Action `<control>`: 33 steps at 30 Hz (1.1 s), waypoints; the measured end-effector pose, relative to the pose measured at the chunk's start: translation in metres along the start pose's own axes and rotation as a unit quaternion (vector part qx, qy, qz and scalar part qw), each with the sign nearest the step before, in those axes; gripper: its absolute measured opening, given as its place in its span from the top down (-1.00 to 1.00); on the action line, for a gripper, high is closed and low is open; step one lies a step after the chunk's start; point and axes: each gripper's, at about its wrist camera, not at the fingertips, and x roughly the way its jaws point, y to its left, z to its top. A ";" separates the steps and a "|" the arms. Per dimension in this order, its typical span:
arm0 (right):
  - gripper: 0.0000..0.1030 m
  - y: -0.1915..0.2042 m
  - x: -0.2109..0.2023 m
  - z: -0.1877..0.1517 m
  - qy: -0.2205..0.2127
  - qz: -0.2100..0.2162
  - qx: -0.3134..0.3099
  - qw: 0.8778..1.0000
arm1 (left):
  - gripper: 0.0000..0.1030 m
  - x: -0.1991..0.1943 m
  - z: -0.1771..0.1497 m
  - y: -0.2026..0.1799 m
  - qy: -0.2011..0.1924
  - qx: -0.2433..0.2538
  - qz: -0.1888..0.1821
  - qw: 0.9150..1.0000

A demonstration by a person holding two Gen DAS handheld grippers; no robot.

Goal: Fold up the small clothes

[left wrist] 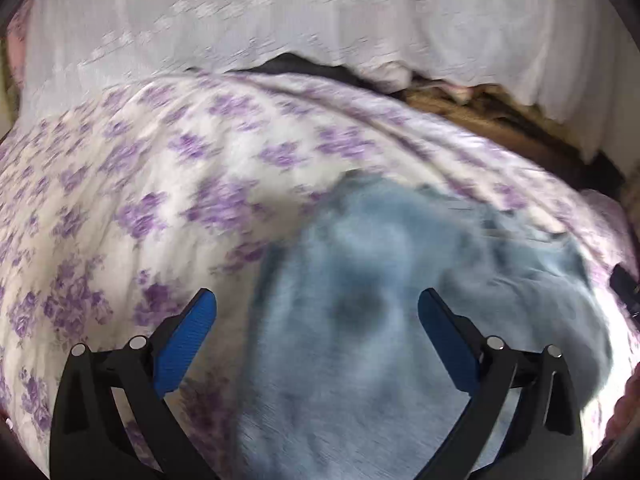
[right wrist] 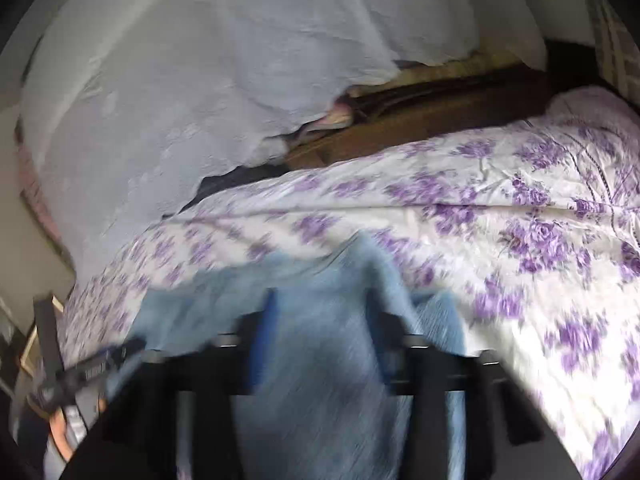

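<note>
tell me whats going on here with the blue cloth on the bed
A person is folding a small light blue garment on a bed with a purple floral bedspread, a gripper in each hand. The left gripper is wide open above the garment, gripping nothing. The right gripper has blue fabric between its fingers, but blur hides whether it grips.

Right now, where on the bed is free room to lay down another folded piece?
Free: the floral bedspread left of the blue garment, and right of it, up to the white cloth. Crowded: where the garment lies.
</note>
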 end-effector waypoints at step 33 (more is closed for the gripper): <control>-0.83 0.046 -0.057 -0.101 -0.017 -0.057 -0.048 0.997 | -0.91 -0.104 -0.106 -0.037 -0.094 0.115 0.083 0.985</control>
